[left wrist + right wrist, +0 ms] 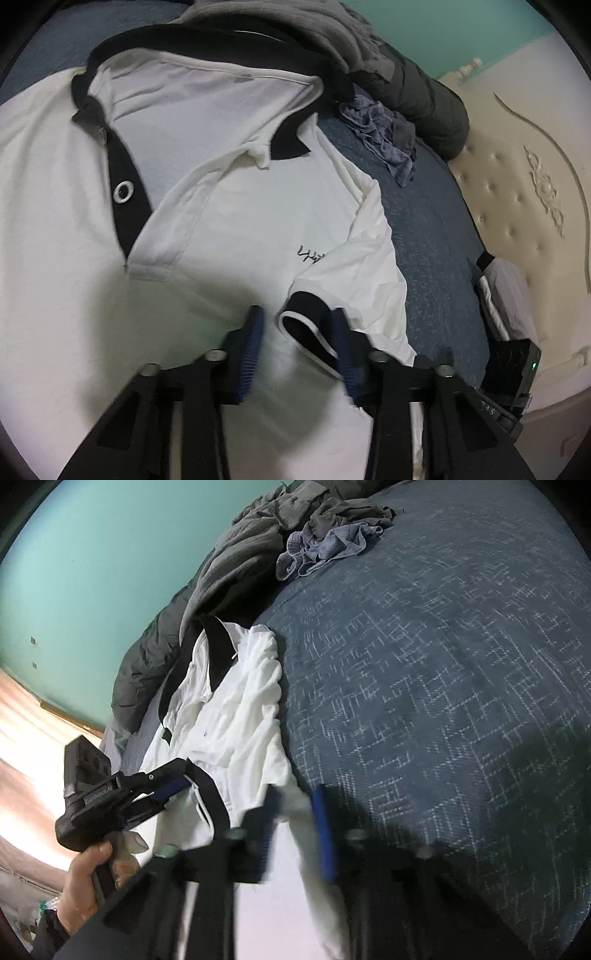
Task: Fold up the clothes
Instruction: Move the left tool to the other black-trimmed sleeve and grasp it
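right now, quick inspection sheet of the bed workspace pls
surface: blue patterned bedspread, rumpled.
job's things: white polo shirt, front up, right sleeve folded in, black sleeve cuff on the chest.
clutter: grey blanket, blue checked garment, dark pillow.
grippers: left gripper open, jaws either side of the cuff; right gripper open at the shirt's edge, blurred.
cables: nothing seen.
surroundings: teal wall, cream tufted headboard.

blue patterned bed cover (443, 664), grey quilt (229, 565) bunched along bed's far edge by teal wall (92, 572), cream tufted headboard (517, 177) at bed's end.
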The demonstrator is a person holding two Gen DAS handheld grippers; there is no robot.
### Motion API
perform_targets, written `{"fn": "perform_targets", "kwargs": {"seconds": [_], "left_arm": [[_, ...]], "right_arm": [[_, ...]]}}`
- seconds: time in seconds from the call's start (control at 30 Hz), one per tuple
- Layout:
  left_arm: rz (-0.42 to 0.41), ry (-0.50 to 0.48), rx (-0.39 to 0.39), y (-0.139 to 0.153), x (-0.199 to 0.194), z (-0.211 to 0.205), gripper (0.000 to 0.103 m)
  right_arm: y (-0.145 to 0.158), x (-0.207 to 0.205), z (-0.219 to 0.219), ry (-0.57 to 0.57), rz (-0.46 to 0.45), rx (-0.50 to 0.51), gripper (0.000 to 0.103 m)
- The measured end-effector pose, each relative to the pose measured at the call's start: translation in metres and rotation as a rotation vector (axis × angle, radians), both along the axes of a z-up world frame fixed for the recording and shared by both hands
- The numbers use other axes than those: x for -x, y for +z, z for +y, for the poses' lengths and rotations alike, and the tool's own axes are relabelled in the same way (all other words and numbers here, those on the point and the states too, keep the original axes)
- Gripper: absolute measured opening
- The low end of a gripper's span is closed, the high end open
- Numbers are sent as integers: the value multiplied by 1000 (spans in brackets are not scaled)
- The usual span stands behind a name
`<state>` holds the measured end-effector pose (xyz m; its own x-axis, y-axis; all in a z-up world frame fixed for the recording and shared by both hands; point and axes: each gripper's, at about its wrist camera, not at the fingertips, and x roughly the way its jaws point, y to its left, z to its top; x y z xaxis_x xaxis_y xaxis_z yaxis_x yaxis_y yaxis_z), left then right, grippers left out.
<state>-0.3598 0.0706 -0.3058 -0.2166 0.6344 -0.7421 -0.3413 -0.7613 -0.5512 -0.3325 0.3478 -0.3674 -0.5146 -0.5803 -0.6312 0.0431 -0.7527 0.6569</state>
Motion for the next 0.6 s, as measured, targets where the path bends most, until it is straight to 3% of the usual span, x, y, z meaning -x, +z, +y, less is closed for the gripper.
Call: {"fn": "perform_targets", "kwargs": {"seconds": [0.07,0.13,0.6], "left_arm": [[18,-11,23,1,-1,3,9],[32,-7,32,4,0,3,3],[25,54,87,3,2,-12,3]], "right_arm": [[0,-1,2,-1,4,-12,8],[0,-3,5,-7,9,-28,7],[-3,-13,12,-30,6,-50,7]]}}
